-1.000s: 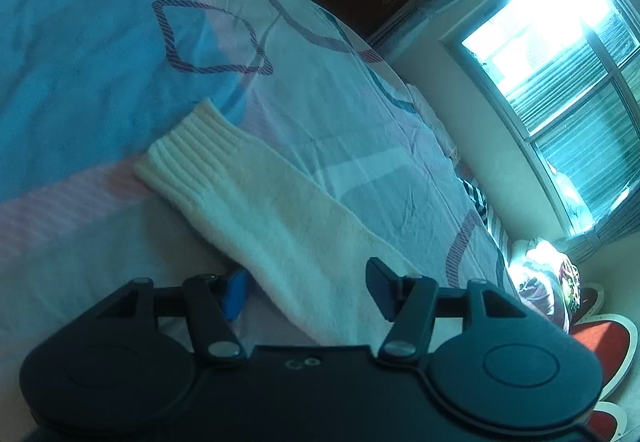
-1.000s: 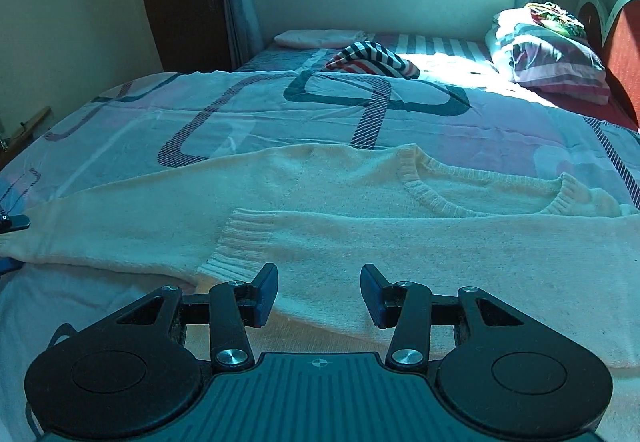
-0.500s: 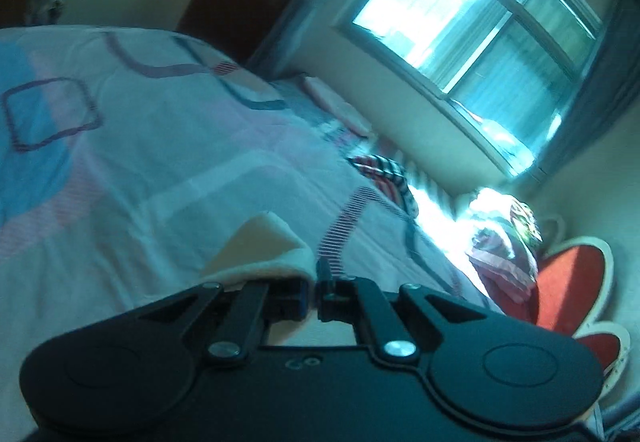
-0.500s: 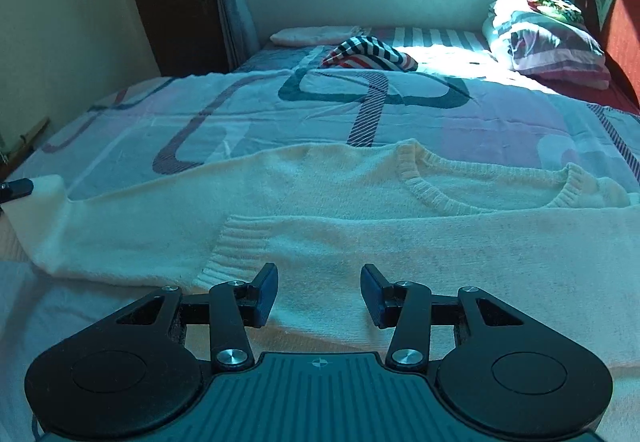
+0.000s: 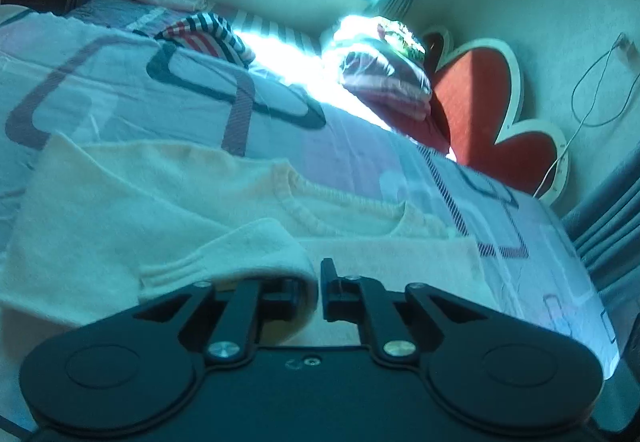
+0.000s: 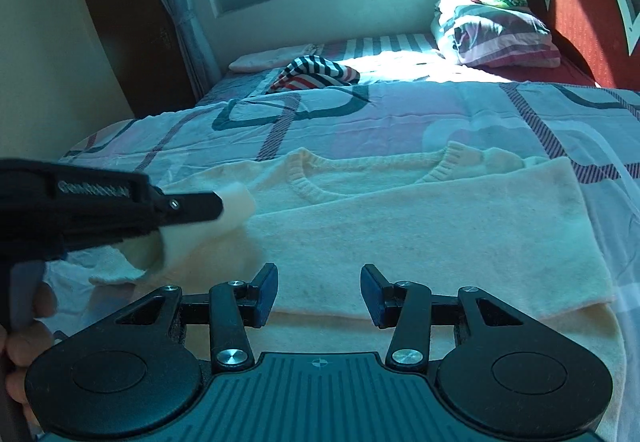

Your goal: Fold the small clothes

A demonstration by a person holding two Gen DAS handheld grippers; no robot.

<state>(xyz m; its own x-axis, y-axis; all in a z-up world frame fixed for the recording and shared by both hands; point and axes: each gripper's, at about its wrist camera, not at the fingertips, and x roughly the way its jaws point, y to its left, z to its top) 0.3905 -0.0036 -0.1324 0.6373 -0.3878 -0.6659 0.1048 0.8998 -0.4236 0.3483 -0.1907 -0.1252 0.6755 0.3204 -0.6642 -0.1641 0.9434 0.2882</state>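
A cream knit sweater (image 6: pixel 400 226) lies flat on the patterned bedspread, neckline away from me; it also shows in the left wrist view (image 5: pixel 132 198). One sleeve lies folded across its body. My left gripper (image 5: pixel 314 284) is shut on the other sleeve (image 5: pixel 256 246) and holds it lifted over the sweater's body. In the right wrist view the left gripper (image 6: pixel 218 202) comes in from the left with the sleeve end (image 6: pixel 240 204) in its jaws. My right gripper (image 6: pixel 318 292) is open and empty, low over the sweater's hem.
A striped garment (image 6: pixel 316 76) and a pink folded cloth (image 6: pixel 272 58) lie farther up the bed. Pillows and quilts (image 6: pixel 496 34) are stacked against the red heart-shaped headboard (image 6: pixel 580 14). A window and a dark wardrobe (image 6: pixel 132 30) stand behind the bed.
My left gripper closed on the sleeve, lifted it off the bedspread and carried it rightward over the sweater. My right gripper stayed open and shifted only slightly.
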